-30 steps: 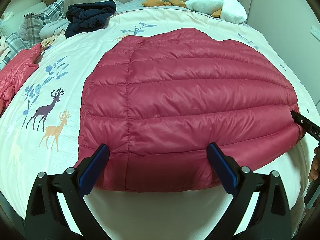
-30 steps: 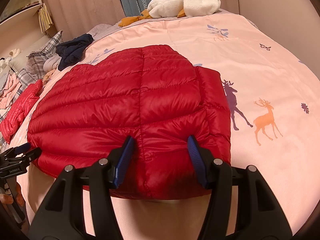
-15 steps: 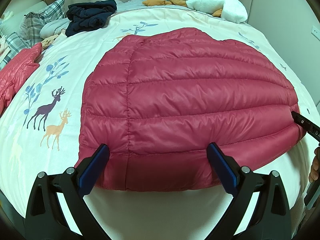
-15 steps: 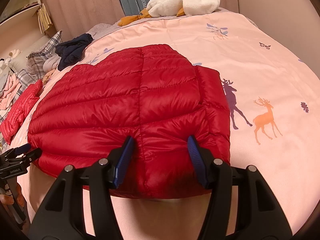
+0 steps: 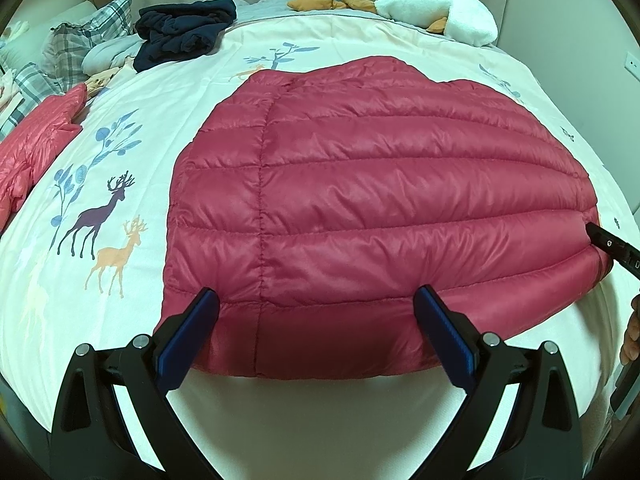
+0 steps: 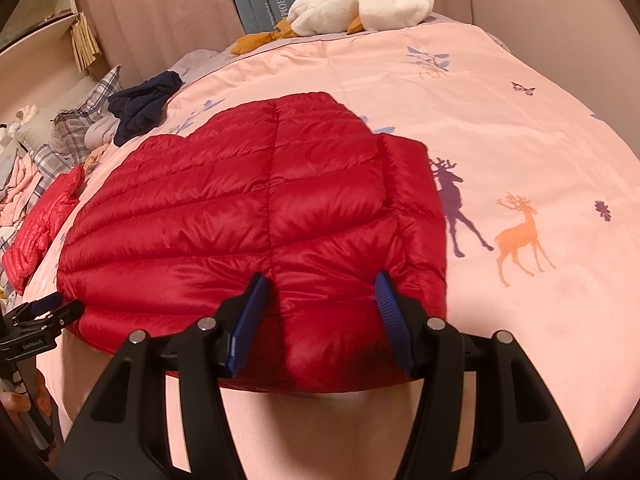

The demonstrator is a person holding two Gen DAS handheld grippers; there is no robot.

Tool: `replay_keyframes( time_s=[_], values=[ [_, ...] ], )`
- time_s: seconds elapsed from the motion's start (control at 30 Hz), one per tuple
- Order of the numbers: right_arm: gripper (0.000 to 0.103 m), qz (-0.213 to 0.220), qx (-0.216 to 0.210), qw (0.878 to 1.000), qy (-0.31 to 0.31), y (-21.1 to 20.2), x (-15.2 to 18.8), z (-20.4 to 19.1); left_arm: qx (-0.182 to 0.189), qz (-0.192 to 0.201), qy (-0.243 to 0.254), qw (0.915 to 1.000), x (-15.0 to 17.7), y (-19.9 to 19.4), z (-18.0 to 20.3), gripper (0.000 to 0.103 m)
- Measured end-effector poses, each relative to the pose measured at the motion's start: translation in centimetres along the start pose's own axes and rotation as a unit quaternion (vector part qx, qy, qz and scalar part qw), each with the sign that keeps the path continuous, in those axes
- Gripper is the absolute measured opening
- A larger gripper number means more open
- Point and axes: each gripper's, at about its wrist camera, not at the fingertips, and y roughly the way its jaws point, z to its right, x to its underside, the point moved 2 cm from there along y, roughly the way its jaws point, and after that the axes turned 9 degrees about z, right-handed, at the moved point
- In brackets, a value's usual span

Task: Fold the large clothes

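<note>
A red quilted down jacket (image 5: pixel 380 200) lies flat on the bed, back side up; it also shows in the right wrist view (image 6: pixel 248 216). My left gripper (image 5: pixel 316 320) is open, its blue pads over the jacket's near hem at its left end. My right gripper (image 6: pixel 320 300) is open, with its pads straddling the near hem at the jacket's right end. The right gripper's tip shows at the right edge of the left wrist view (image 5: pixel 612 248); the left gripper shows at the left edge of the right wrist view (image 6: pixel 40 312).
The bed cover (image 5: pixel 100 200) has deer prints. A dark blue garment (image 5: pixel 184 32), plaid pillows (image 5: pixel 80 48), a second red jacket (image 5: pixel 36 140) and a white plush goose (image 5: pixel 436 12) lie along the far and left sides.
</note>
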Motion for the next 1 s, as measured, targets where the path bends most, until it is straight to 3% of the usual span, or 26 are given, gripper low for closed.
replay_keyframes(
  time_s=[0.47,0.67,0.8,1.0],
  values=[
    [0.059,-0.004,0.049,0.998,0.042,-1.3,-0.4,3.7,-0.022,0.000,-0.008,0.9997,0.0,-1.0,-1.7,0.099],
    [0.060,0.012,0.087,0.995,0.038,-2.7,-1.3,4.4,-0.059,-0.005,-0.026,0.9979,-0.3,-1.6,-3.5,0.099],
    [0.068,0.027,0.091,0.995,0.012,-3.9,-2.2,3.0,-0.082,0.005,-0.027,0.9963,-0.8,-2.9,-4.1,0.099],
    [0.082,0.038,0.073,0.996,-0.020,-5.1,-3.0,0.0,-0.079,0.027,-0.028,0.9961,-1.9,-5.0,-3.9,0.099]
  ],
)
